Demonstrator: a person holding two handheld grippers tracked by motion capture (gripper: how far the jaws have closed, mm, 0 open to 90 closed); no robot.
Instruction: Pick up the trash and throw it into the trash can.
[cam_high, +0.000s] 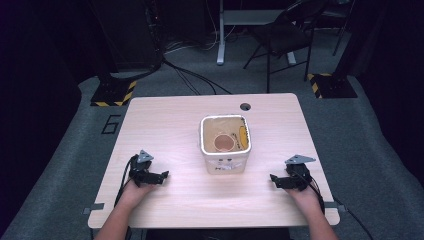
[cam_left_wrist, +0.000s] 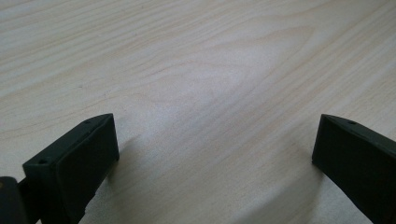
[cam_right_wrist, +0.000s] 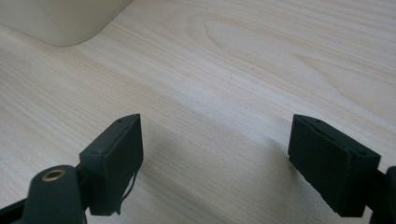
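Observation:
A white square bin (cam_high: 225, 163) stands in the middle of the light wooden table (cam_high: 165, 120). Inside it lie a brown round object (cam_high: 224, 143) and a yellow item (cam_high: 243, 136) along its right wall. My left gripper (cam_high: 162, 176) rests on the table to the bin's left, open, its jaws wide apart over bare wood (cam_left_wrist: 215, 140). To the bin's right, my right gripper (cam_high: 274, 180) also rests on the table, open and holding nothing (cam_right_wrist: 215, 144). The bin's rounded corner (cam_right_wrist: 65, 18) shows at the top left of the right gripper view.
A round cable hole (cam_high: 245, 106) sits near the table's far edge. Beyond the table are a black chair (cam_high: 285, 35), a desk leg (cam_high: 220, 35), floor cables and two yellow-black striped bases (cam_high: 114, 93). Carpet surrounds the table.

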